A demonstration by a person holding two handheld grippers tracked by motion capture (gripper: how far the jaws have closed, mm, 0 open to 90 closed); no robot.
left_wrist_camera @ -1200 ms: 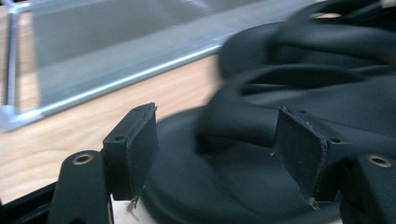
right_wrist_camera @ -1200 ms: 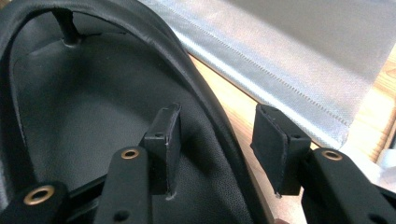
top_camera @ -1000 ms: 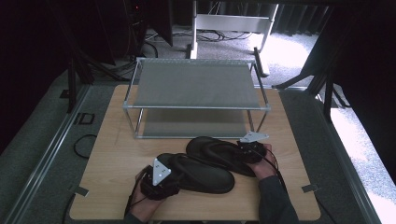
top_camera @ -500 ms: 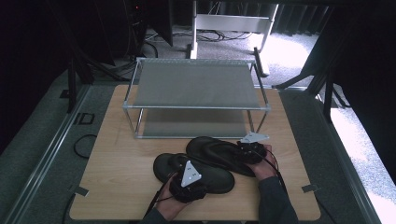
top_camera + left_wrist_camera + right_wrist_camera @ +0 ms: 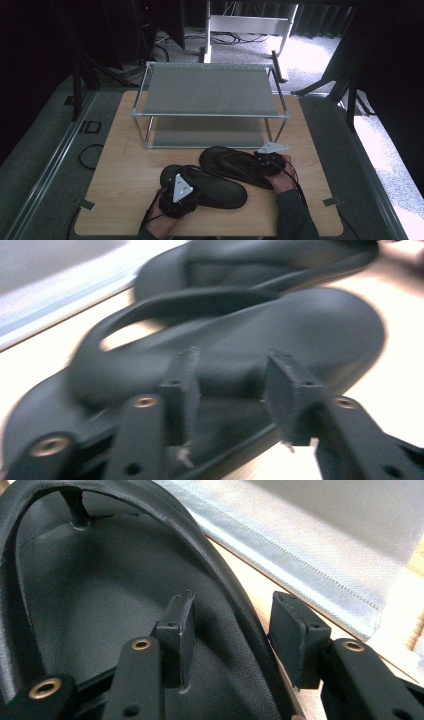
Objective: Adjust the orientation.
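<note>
High view: wooden table [image 5: 120, 165] with a two-tier shoe rack [image 5: 212, 90] standing on its far half, grey mesh shelves, metal frame. Two black flip-flops lie on the table just in front of the rack's front edge, side by side and overlapping a little. The far flip-flop [image 5: 235, 165] is nearer the rack, the near flip-flop [image 5: 210, 185] sits further from the rack and toward the left of the rack's front. Left gripper [image 5: 181, 196] is over the near flip-flop's left end, held in the person's left hand [image 5: 162, 222], grey plate on top. Right gripper [image 5: 270, 162] is at the far flip-flop's right end, close to the rack's front right leg. Left gripper view: jaws parted moderately, nothing between them, hovering over the near flip-flop [image 5: 280, 335] sole; blurred. Right gripper view: jaws parted, straddling the far flip-flop [image 5: 100, 605] edge and strap [image 5: 200, 555], one jaw inside over the footbed, one outside; not clamped. Rack's lower shelf [image 5: 325, 540] just beyond.
</note>
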